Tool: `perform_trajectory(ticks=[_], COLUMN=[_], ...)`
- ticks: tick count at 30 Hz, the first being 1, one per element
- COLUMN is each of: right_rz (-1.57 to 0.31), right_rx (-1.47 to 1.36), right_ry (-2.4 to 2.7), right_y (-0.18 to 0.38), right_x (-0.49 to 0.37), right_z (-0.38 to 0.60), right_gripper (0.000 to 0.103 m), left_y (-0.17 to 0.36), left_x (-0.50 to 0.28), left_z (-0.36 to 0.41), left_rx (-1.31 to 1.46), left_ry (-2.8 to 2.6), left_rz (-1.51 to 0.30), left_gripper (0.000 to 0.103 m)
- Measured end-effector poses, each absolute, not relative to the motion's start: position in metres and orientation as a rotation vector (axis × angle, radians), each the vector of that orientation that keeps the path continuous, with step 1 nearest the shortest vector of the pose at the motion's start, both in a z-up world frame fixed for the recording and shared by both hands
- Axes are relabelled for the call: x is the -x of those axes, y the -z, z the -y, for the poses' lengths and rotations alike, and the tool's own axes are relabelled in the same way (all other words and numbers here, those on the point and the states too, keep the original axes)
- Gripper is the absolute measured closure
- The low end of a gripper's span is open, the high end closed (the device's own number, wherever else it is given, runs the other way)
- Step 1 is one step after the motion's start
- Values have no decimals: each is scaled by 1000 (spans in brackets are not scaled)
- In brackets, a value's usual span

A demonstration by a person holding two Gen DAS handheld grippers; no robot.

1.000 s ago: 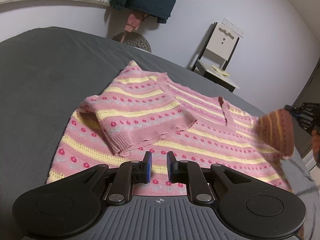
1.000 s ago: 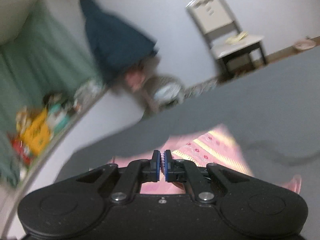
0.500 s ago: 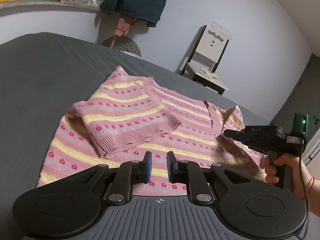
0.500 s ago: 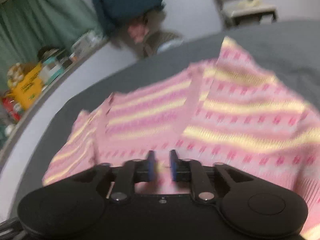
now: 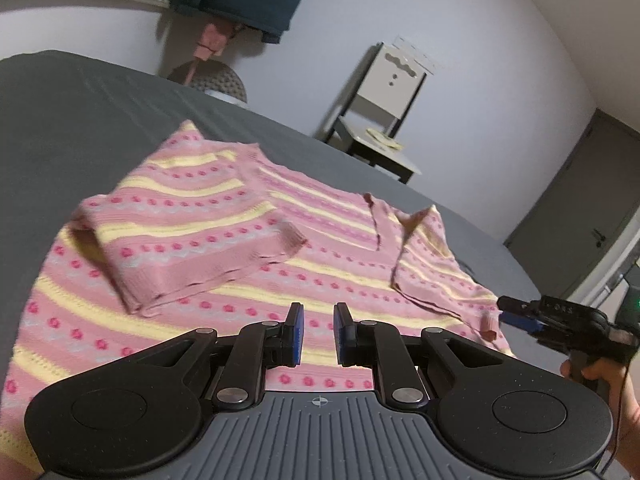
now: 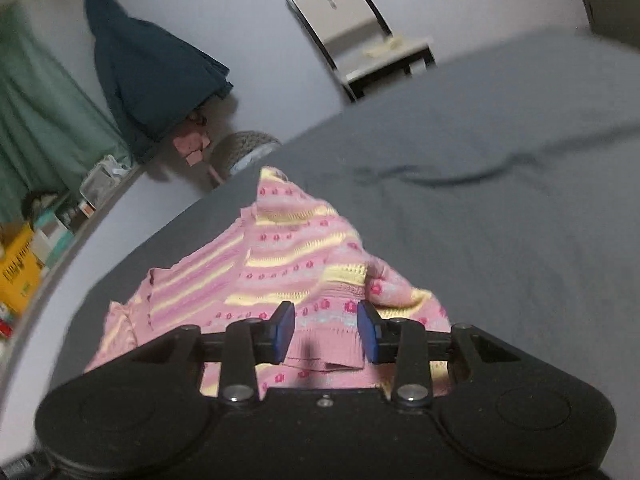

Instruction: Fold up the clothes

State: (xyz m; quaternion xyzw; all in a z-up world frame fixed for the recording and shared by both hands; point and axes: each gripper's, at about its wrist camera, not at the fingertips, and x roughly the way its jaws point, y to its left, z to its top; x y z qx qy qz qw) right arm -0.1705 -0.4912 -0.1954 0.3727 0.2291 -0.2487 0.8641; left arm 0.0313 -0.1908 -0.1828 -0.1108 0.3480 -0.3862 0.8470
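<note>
- Where the grey bed (image 5: 80, 128) spreads widest, the pink striped sweater (image 5: 328, 264) lies flat across it, near its middle.
- Both sleeves sit folded in over the body: the left sleeve (image 5: 192, 236) lies across the chest, and the right sleeve (image 5: 436, 268) is turned inward with its cuff at the near right edge.
- I judge the sleeve-folding step to be about done; next the body wants folding, which calls for a grip on the hem or the shoulders.
- The left gripper (image 5: 318, 334) hovers over the near hem, jaws narrowly apart and holding nothing.
- The right gripper (image 6: 326, 332) hangs over the right cuff with jaws wide and empty.
- A second ago those right jaws were pinched on the lifted sleeve; since then it has been laid down and released.
</note>
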Motion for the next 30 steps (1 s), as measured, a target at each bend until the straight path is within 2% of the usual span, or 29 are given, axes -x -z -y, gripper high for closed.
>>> perform_trajectory(ticks=[3, 4, 5, 10, 12, 13, 14, 16, 22, 27, 30], right_rz=[-490, -502, -501, -482, -490, -489, -458, -341, -265, -175, -166], right_rx=[-856, -888, -916, -950, -971, -984, -1003, -1047, -1368, -1434, -1530], right_ry=[509, 499, 476, 433, 449, 455, 460, 471, 374, 354, 336], right_y=[203, 207, 210, 213, 216, 218, 217, 212, 243, 249, 257], right_x=[169, 167, 166, 168, 171, 173, 179, 194, 193, 180, 173], right_z=[495, 494, 494, 480, 481, 483, 486, 494, 533, 549, 554], right_gripper=[72, 80, 98, 97, 90, 72, 48, 24, 28, 26, 26], left_y=[180, 180, 181, 186, 187, 186, 186, 186, 179, 150, 155], left_x=[-24, -21, -21, -22, -23, -23, -23, -23, -25, -25, -25], left_z=[191, 190, 188, 181, 180, 180, 181, 182, 200, 277, 332], left_rx=[204, 197, 195, 213, 221, 219, 220, 222, 249, 81, -14], left_ry=[839, 845, 841, 814, 816, 819, 824, 835, 930, 1189, 1244], left_rz=[-735, -736, -739, -772, -774, -770, -770, -770, -731, -632, -644], left_gripper=[89, 89, 89, 89, 89, 89, 89, 89, 89, 89, 89])
